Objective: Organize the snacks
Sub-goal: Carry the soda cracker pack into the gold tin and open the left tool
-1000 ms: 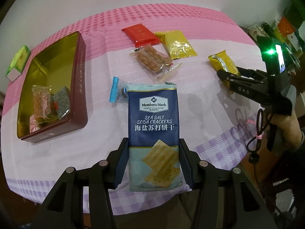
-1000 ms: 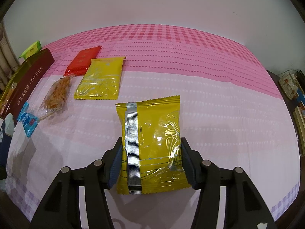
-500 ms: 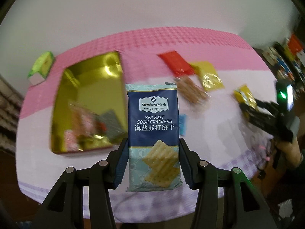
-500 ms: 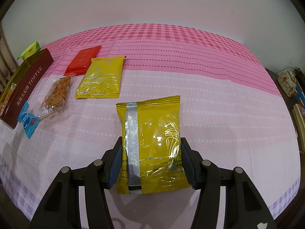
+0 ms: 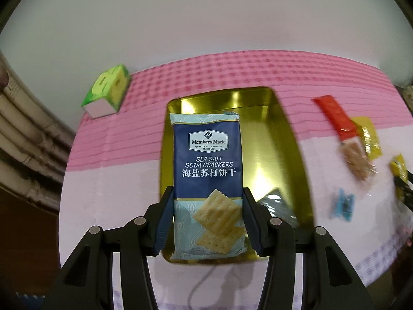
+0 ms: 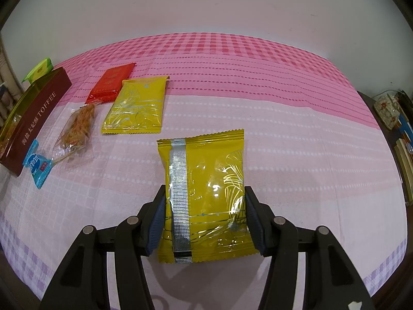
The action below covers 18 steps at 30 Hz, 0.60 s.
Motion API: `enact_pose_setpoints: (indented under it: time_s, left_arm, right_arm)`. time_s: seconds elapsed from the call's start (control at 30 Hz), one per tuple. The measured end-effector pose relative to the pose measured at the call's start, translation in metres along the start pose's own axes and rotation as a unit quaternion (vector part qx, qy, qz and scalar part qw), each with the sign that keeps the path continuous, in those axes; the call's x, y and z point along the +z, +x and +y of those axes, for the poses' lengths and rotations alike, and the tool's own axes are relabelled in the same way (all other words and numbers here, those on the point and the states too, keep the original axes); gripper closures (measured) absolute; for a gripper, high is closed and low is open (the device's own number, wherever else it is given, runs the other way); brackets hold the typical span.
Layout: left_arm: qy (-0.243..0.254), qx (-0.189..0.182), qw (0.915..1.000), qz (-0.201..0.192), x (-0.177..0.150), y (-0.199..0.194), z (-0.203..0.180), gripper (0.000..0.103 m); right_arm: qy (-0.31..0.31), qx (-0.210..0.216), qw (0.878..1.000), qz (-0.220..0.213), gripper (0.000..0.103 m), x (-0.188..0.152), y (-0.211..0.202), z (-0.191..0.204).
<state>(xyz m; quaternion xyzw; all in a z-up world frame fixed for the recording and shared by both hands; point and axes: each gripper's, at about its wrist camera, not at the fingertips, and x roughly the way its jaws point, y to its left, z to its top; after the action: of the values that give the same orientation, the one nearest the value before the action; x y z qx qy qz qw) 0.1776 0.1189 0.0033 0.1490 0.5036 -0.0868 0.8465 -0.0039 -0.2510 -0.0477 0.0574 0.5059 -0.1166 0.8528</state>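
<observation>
Checked cloth (image 6: 232,59), glossy gold tin (image 5: 281,139)

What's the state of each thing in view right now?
left gripper: shut on the cracker pack
cracker pack: held upright, sealed, in front of the tin
tin: open, no lid on it, wrapped snacks inside
right gripper: shut on the yellow pouch
yellow pouch: held, sealed
second yellow pouch: flat on the cloth, sealed
red packet: flat on the cloth
clear snack bag: lying on the cloth
blue candy: wrapped, beside the tin
</observation>
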Motion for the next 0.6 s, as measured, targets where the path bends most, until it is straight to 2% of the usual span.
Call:
enact_pose_setpoints:
  time_s: [0.27,0.6]
  left_arm:
    - [0.01,0.007,0.9992,0.038,0.01,0.053,0.012,0.052]
    - [-0.001,0.004,0.9989,0.047,0.013,0.068,0.011,0.052]
  right_arm:
    - [0.006,-0.005,1.0,-0.002,0.052,-0.002,0.0,0.001]
    - [0.011,-0.007,1.0,-0.001,0.051,-0.001,0.0,0.001]
